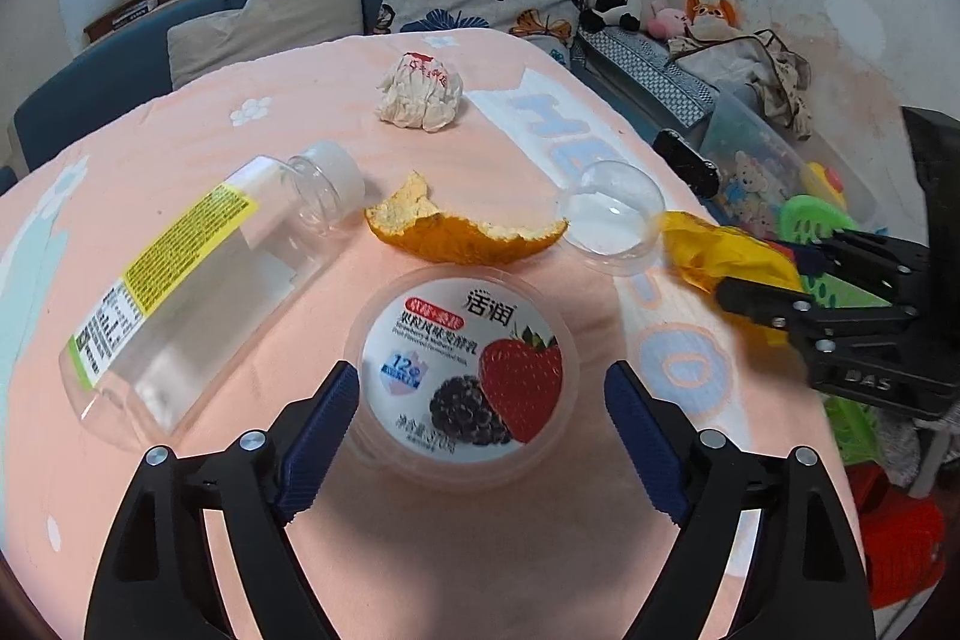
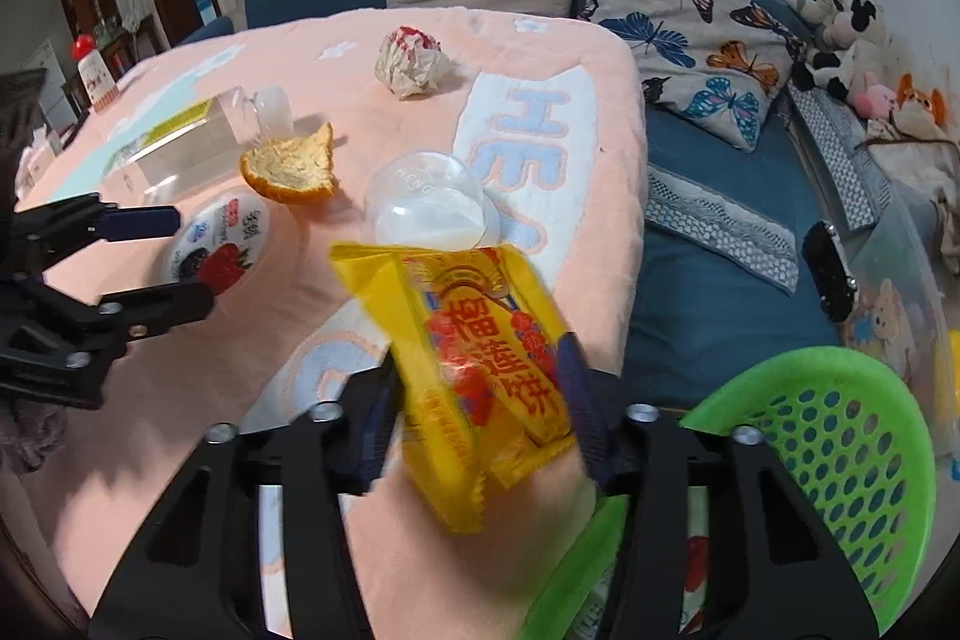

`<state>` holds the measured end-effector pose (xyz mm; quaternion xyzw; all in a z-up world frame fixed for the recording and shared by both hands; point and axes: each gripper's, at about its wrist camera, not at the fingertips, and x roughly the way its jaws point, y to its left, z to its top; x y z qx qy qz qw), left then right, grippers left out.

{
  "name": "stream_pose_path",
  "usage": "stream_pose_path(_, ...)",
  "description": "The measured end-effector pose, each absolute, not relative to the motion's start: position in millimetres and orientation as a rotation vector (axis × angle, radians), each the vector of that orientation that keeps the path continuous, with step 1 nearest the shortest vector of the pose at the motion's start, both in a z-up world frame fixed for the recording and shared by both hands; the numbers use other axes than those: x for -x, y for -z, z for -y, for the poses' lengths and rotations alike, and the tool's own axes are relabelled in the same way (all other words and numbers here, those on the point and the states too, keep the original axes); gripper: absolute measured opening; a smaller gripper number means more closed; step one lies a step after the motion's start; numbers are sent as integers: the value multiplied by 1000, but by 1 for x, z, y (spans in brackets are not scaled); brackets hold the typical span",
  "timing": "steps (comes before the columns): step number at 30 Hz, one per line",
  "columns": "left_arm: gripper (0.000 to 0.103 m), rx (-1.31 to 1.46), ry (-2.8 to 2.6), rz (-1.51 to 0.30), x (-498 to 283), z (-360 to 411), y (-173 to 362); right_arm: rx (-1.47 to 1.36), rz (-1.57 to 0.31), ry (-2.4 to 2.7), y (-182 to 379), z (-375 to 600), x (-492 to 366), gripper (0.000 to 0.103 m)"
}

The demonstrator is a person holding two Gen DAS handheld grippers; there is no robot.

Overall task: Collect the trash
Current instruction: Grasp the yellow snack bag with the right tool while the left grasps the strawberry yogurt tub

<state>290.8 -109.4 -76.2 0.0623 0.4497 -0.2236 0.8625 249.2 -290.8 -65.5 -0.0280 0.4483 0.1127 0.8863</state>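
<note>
My left gripper (image 1: 480, 394) is open, its jaws on either side of a yogurt cup (image 1: 465, 373) with a strawberry lid on the pink cloth. The cup also shows in the right wrist view (image 2: 219, 244). My right gripper (image 2: 480, 388) is shut on a yellow snack wrapper (image 2: 474, 340) held above the table's right edge; the wrapper also shows in the left wrist view (image 1: 720, 256). An orange peel (image 1: 462, 232), a clear plastic cup (image 1: 612, 217), an empty bottle (image 1: 198, 280) on its side and a crumpled paper ball (image 1: 420, 91) lie on the cloth.
A green perforated basket (image 2: 840, 436) stands low right of the table. A blue sofa (image 2: 708, 292) with a butterfly pillow (image 2: 690, 34) and plush toys (image 2: 840, 34) lies behind and right. A clear storage box (image 1: 768, 160) sits beside it.
</note>
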Motion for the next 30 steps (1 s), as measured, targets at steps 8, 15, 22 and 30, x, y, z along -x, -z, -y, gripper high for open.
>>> stream_pose_path(8, 86, -199, 445, -932, -294, 115, 80, 27, -928, -242, 64, 293, -242, 28)
stream_pose_path(15, 89, -189, 441, -966, -303, 113, 89, 18, -919, -250, 62, 292, -240, 22)
stream_pose_path(22, 89, -197, 440, -968, -306, 117, 95, 16, -909, -255, 58, 289, -235, 20)
stream_pose_path(30, 88, -184, 437, -945, -301, 115, 93, -8, -892, -267, 52, 287, -223, 17)
